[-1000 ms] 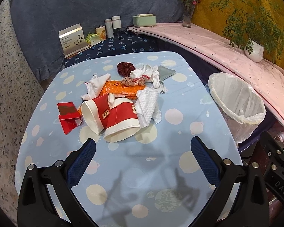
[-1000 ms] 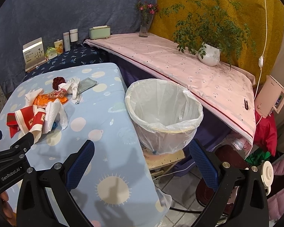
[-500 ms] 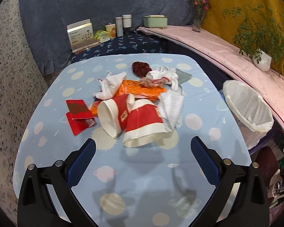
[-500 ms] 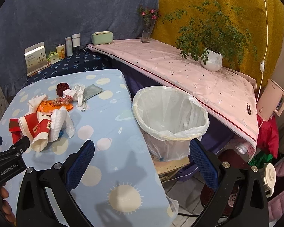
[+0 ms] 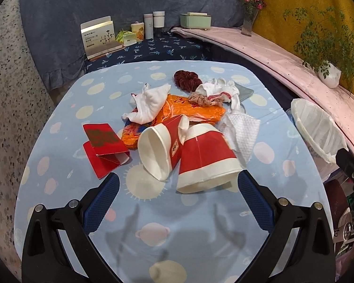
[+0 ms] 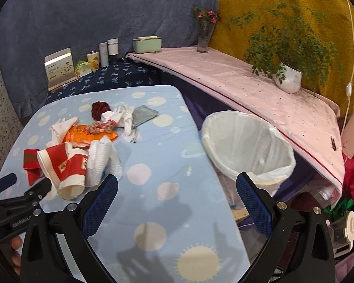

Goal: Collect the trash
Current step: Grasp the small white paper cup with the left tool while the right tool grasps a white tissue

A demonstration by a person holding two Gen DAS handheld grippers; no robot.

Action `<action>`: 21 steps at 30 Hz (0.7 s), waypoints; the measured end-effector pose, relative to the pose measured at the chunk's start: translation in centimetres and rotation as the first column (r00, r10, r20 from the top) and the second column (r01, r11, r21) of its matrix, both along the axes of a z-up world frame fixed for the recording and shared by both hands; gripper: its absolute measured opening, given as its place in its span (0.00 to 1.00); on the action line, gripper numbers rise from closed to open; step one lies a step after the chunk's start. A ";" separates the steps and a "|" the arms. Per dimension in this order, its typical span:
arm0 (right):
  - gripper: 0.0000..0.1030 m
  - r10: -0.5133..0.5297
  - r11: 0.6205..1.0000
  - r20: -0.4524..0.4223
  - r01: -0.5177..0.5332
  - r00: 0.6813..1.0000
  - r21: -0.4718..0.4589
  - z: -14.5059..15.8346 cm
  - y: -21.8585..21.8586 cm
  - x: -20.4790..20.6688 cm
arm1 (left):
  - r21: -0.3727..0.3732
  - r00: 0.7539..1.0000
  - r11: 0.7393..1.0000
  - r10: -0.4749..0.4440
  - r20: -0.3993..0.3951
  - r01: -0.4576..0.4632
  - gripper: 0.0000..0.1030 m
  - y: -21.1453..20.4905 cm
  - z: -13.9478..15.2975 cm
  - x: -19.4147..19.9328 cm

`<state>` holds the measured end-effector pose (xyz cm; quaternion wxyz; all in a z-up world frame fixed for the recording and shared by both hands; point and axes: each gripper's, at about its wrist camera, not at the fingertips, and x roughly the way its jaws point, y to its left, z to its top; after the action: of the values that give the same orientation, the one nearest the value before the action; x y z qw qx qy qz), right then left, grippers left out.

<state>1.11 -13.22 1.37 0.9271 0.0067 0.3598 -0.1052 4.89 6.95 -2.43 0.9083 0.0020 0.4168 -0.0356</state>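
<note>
Trash [image 5: 177,127] lies in one loose heap on the table [image 5: 59,188] just ahead of your left gripper [image 5: 177,202], whose jaws stand spread wide with nothing between them; your right gripper [image 6: 177,202] is likewise released and empty, with the lined bin [image 6: 247,146] just ahead of it and to its right, off the table's edge. Nearest your left fingertips are two red paper cups [image 5: 188,155] lying on their sides, touching each other, the right-hand one squashed. Close on that one across its rim and it will likely fold flatter and slip out; close between the two and you may drag both, then drop one on the way to the bin. A white paper towel [image 5: 243,134] leans against the right-hand cup and could trail along and fall short of the bin. Further ahead, the orange wrapper [image 5: 195,110] is overlaid by a scrunchie [image 5: 186,79], a white sock [image 5: 221,89] and a grey cloth [image 5: 244,92], which I judge are not rubbish; grab the wrapper carelessly and you could sweep them in too. The folded red envelope [image 5: 103,148], ahead and left, lies low and may be hard to pinch.
</note>
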 end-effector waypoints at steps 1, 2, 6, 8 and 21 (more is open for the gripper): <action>0.93 0.010 1.000 -0.003 -0.010 1.000 0.003 -0.2 0.4 0.6 | -0.004 1.000 1.000 0.001 -0.005 -0.001 0.93 0.2 -0.1 0.2; 0.91 0.019 1.000 -0.007 -0.019 1.000 0.006 -0.4 0.9 1.1 | -0.008 1.000 1.000 0.000 -0.008 0.000 0.93 0.4 -0.2 0.5; 0.83 0.049 0.999 -0.034 -0.048 0.998 0.025 -1.4 2.3 3.1 | -0.006 1.000 1.000 0.008 -0.009 -0.008 0.93 1.0 -0.4 1.4; 0.80 0.063 0.997 -0.045 -0.061 0.997 0.037 -1.8 2.8 3.9 | -0.008 1.000 1.000 0.018 -0.009 -0.018 0.93 1.5 -0.5 1.9; 0.57 0.136 0.987 -0.101 -0.126 0.985 0.103 -5.0 5.9 8.3 | -0.064 0.996 0.997 0.025 -0.083 -0.031 0.75 3.0 -2.7 5.8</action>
<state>9.38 -7.31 -3.59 0.9098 0.0218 0.4137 -0.0268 10.68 9.92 -5.12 0.8903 -0.0350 0.4525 -0.0364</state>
